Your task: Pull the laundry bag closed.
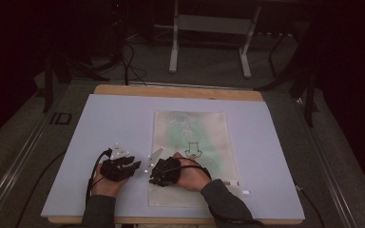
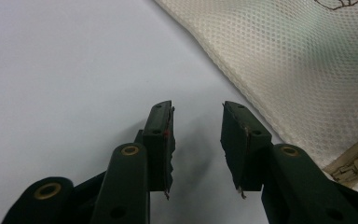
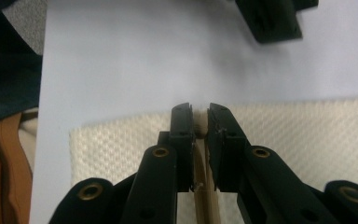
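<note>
Right gripper clamped on the mesh bag's near-left edge strip. Left gripper open, empty, over the blue mat just left of the bag.

A mesh bag lies flat on the mat that covers the table — right of the middle, reaching toward the near edge. Both grippers sit near that edge: the left gripper on bare mat just left of the bag, the right gripper at the bag's left edge
</note>
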